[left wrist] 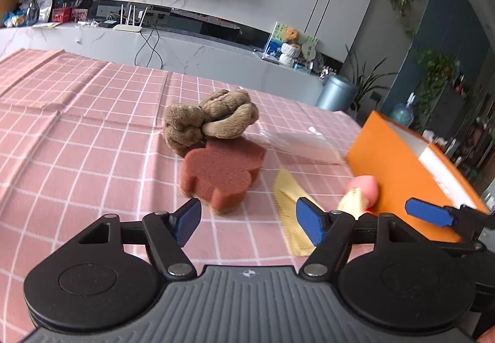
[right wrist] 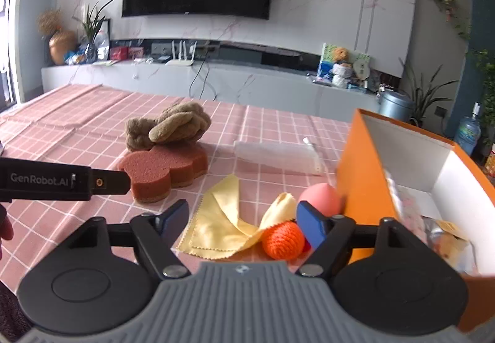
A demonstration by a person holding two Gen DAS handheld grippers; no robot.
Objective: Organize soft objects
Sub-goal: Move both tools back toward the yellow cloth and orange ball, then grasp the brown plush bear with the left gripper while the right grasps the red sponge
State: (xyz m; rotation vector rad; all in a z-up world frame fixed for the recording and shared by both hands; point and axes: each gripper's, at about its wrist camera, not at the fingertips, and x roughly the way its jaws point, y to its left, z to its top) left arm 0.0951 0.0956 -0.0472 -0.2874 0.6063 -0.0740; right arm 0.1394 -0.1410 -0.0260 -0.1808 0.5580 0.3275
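A brown plush toy (left wrist: 210,118) (right wrist: 168,124) lies on the pink checked tablecloth (left wrist: 77,126), with a reddish-brown sponge (left wrist: 221,172) (right wrist: 161,168) just in front of it. A yellow cloth (left wrist: 292,200) (right wrist: 218,220), a pink ball (left wrist: 365,186) (right wrist: 318,197) and an orange crocheted ball (right wrist: 283,239) lie by an open orange box (left wrist: 399,169) (right wrist: 365,185) with several items inside. My left gripper (left wrist: 247,223) is open, close in front of the sponge. My right gripper (right wrist: 241,223) is open over the yellow cloth.
A clear plastic bag (right wrist: 277,155) (left wrist: 301,141) lies flat behind the cloth. The left gripper's body (right wrist: 62,182) reaches in from the left in the right wrist view. A TV cabinet (right wrist: 216,76) stands beyond the table.
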